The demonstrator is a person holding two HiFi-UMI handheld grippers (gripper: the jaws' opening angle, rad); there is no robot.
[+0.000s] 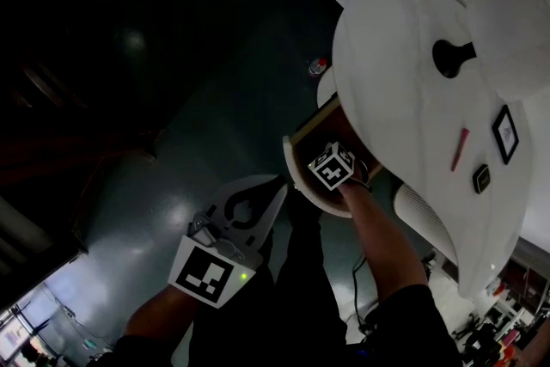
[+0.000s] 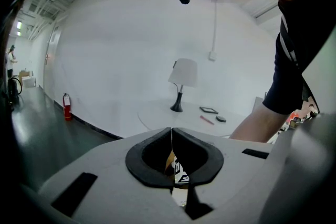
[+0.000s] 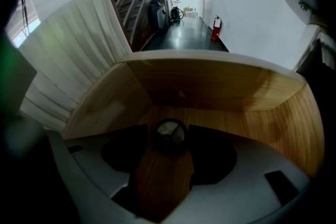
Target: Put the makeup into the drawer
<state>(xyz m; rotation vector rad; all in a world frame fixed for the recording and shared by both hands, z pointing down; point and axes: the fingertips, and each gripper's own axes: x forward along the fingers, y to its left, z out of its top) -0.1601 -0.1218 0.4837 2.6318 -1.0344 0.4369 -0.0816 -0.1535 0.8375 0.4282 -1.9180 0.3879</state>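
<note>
Between right gripper (image 3: 169, 139) tips: round compact (image 3: 169, 132) pinched, wooden drawer (image 3: 210, 86) wall just ahead; left gripper (image 2: 171, 134) clenched, empty.

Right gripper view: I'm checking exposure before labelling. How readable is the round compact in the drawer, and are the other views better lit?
Right gripper view: dim, the round compact sits in shadow between the jaws, drawer walls better lit. Head view: harsh contrast, white table blown out, floor nearly black. Left gripper view: evenly bright, fisheye-curved edges.
</note>
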